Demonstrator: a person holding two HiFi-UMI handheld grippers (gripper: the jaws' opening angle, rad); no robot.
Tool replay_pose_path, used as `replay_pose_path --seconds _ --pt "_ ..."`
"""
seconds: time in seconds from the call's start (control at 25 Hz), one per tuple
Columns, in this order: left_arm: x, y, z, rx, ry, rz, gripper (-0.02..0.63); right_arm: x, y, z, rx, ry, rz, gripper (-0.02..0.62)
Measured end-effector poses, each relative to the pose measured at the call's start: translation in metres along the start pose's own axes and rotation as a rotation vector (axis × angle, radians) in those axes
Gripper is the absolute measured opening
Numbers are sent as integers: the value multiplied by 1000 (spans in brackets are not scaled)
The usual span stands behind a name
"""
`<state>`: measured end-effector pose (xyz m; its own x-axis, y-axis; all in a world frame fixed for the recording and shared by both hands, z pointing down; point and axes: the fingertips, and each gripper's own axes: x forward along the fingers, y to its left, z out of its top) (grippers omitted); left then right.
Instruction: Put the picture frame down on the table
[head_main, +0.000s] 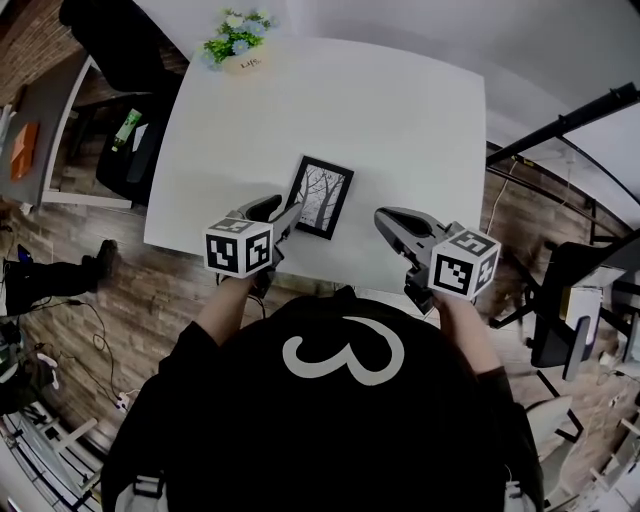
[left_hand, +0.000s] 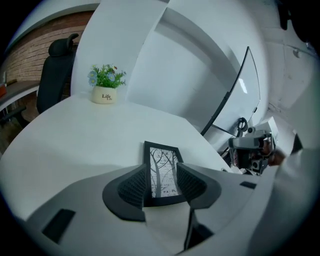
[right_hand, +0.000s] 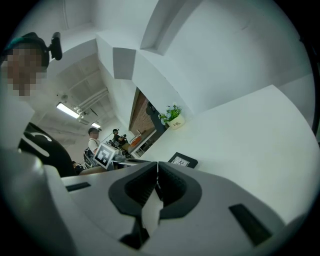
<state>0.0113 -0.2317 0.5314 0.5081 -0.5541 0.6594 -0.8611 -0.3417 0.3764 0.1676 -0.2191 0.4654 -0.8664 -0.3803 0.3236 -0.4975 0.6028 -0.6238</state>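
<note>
Since the white table (head_main: 400, 120) already has the picture frame (head_main: 320, 197) lying flat near its lower edge, mid-frame in the head view, the job looks basically done. The left gripper (head_main: 280, 212) sits at the frame's lower left, angled down, jaws spread and gripping nothing. The right gripper (head_main: 385, 216), off to the lower right, is pinched closed and empty.

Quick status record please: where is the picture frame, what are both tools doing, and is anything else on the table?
picture frame: lying flat on the white table, near its front edge
left tool: jaws apart, frame seen just past them, pads not pressing on it
right tool: jaws together, nothing between them, to the right of the frame
other: potted flowers at the table's far edge
task state: frame is down, not gripped
</note>
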Motion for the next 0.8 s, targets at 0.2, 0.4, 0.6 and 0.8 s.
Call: replay_pose_path --seconds 0.2,0.4,0.6,0.8 --pt "-37 -29 7 53 -45 -90 185 -7 27 -6 -4 -29 -8 25" --pt "-80 -61 9 98 -85 -179 147 -11 65 -12 -39 -65 -8 25" --pt "-129 -92 11 117 -135 -289 88 -17 108 -26 -112 -65 -22 25" --pt "-161 -125 -3 162 -162 -402 30 -30 146 -47 -176 -51 -43 25"
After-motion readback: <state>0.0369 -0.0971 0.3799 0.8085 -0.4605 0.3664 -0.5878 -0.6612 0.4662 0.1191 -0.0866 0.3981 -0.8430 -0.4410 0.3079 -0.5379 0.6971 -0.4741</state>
